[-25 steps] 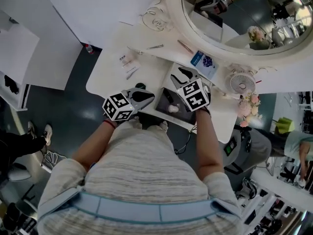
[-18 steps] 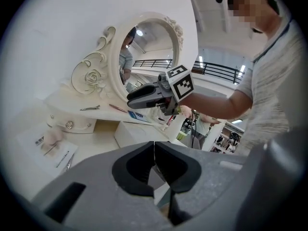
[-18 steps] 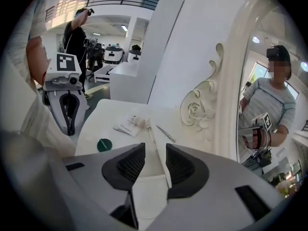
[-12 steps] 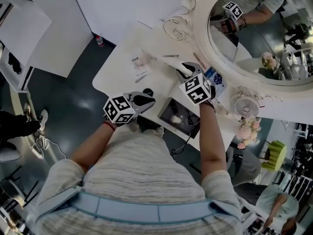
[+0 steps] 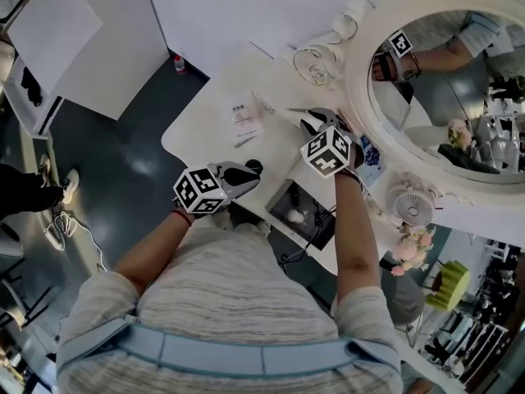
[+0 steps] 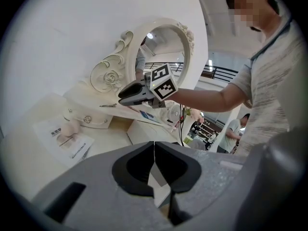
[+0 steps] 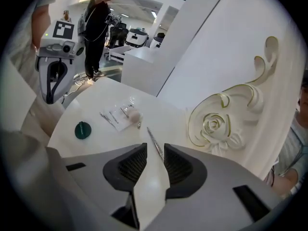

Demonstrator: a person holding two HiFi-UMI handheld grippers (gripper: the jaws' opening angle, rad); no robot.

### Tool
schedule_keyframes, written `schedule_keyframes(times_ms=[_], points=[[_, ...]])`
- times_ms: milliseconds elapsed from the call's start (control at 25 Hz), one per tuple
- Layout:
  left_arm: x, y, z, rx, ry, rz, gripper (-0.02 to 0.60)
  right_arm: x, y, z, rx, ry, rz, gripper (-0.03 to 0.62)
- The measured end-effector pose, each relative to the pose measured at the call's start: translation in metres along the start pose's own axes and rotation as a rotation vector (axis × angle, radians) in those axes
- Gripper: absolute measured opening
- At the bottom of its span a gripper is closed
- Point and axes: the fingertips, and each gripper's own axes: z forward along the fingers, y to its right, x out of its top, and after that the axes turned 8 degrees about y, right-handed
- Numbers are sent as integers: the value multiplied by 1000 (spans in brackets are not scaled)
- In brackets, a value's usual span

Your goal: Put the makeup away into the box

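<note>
While the white tabletop (image 7: pixel 96 97) lies bare around a thin silver stick (image 7: pixel 152 140), the right gripper (image 7: pixel 155 149) tilts down. Its jaws are apart and have just been closing, the stick ungripped in line with the gap. The left gripper (image 6: pixel 154 147) is level, jaws together, empty.

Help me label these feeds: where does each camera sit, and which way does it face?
Head view: on the person's head, facing steeply down at the white table; shows the shirt, left gripper and right gripper.
Left gripper view: on the left gripper, facing across the table toward the mirror; own jaws together.
Right gripper view: on the right gripper, tilted down at the table; own jaws apart, just been closing, thin tool in line with the gap, ungripped.
Shared: each gripper view shows the other gripper.
</note>
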Motion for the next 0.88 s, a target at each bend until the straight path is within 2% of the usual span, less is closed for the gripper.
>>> schedule_keyframes(times_ms=[360, 680, 880], points=[[-5, -9, -6, 30, 5, -21, 15, -4, 1, 33, 97, -86, -203, 95], [-8, -15, -11, 53, 15, -40, 15, -9, -2, 47, 125, -110, -243, 77], [-8, -17, -11, 57, 26, -45, 15, -13, -3, 52, 173, -130, -275, 74]])
